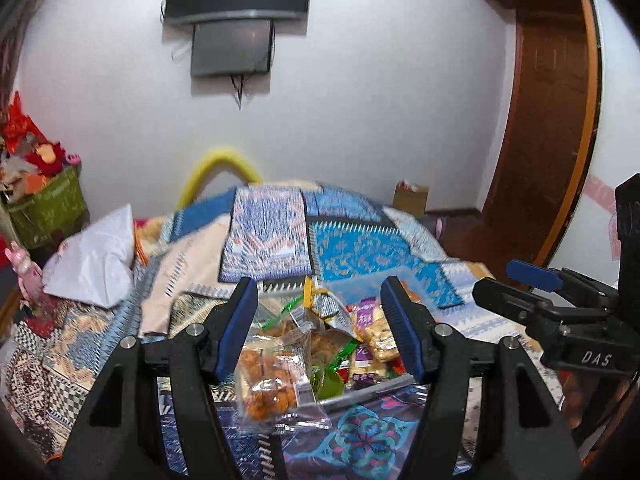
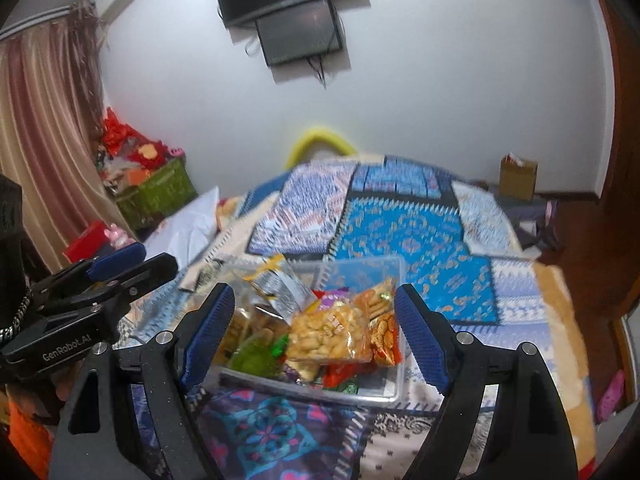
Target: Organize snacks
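1. A clear plastic bin [image 2: 360, 268], heaped with snack packets, is shown resting on a patterned bedspread [image 2: 420, 240].
2. The left gripper [image 1: 318, 328] is seen with jaws apart and nothing held; a packet of orange snacks [image 1: 272, 384] lies below the gap, apparently hanging over the bin's near rim.
3. The right gripper [image 2: 314, 332] is likewise spread wide and empty above a packet of pale nuts [image 2: 332, 332].
4. The bin's long axis is judged to run away from the cameras, its far end pointing toward the wall.
5. Spillage is the likely fault: the overhanging packet could slide out, or the soft bedding could tip the overfilled bin when pressed.
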`<state>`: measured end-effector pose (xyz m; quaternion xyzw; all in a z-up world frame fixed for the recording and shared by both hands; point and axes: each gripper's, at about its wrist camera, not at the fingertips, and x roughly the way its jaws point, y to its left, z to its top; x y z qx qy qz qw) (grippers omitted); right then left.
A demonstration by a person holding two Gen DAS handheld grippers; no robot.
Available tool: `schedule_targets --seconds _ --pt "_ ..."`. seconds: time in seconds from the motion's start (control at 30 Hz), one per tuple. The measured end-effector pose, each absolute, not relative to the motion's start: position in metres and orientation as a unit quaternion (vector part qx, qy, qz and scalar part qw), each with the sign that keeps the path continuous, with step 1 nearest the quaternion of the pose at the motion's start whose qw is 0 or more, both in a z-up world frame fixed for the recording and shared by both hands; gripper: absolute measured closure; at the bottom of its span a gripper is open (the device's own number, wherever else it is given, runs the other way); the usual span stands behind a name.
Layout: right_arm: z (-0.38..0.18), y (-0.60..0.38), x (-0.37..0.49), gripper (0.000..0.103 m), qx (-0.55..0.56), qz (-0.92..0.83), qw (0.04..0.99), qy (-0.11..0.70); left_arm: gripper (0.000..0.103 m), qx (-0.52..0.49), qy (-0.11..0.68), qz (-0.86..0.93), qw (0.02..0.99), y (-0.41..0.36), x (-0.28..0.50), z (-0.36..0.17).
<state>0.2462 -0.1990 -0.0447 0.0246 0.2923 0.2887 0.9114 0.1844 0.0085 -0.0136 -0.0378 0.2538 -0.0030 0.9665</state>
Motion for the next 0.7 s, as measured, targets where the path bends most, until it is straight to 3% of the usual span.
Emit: schedule_targets --seconds 0.2,0.43,0.53,0.7 --pt "-0.011 -0.215 0.199 0.022 0.026 0.297 0.924 0.241 0.037 -0.044 0.207 -0.006 0.977 0.004 0.125 0.025" --pt "0.013 -0.222 0.150 0.013 0.016 0.301 0.934 0.191 0.014 -0.049 0.170 -0.002 0.984 0.003 0.074 0.044" --pt "0.016 -0.224 0.137 0.000 0.016 0.295 0.939 0.175 0.009 -0.047 0.160 0.001 0.986 0.003 0.059 0.047" --pt "0.014 -0.225 0.124 0.000 0.016 0.292 0.941 0.168 0.004 -0.041 0.153 0.002 0.987 -0.001 0.042 0.048"
